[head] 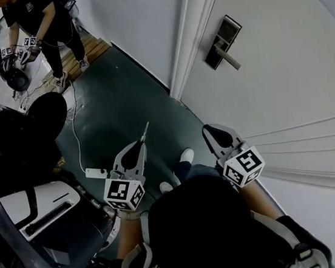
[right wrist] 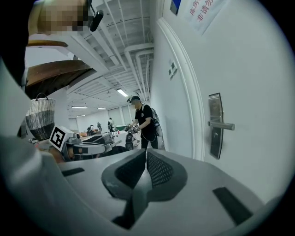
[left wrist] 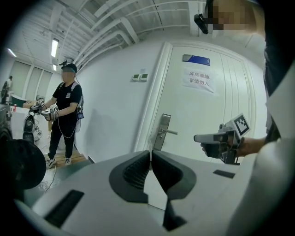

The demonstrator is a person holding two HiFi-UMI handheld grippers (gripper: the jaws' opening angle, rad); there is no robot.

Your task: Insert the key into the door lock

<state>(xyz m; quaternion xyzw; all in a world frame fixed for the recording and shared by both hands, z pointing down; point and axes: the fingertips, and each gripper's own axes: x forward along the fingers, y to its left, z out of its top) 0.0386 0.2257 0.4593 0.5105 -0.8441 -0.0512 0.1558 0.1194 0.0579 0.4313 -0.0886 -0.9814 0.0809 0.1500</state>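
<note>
Two claws are held up in front of the white door (head: 282,72), side by side and apart from each other. My left claw (head: 137,148) is clamped shut on the key (head: 144,132), which is pinched edge-on between the ribbed pads. Its thin blade sticks out beyond the claw tips and points toward the door frame. My right claw (head: 211,133) has its jaws pressed together with nothing between them.

The door lock (head: 223,42) is a dark upright plate with a lever handle (head: 231,60) jutting out of it. It sits ahead of both claws, to the right of the left one, and well apart from the key's tip. From the right claw it is ahead and off to the right. A paper notice (left wrist: 199,80) with red characters hangs on the door above the lock.

Far off to the left of my left claw, another person (head: 43,24) in black stands on the dark green floor (head: 120,100), holding grippers of their own.
</note>
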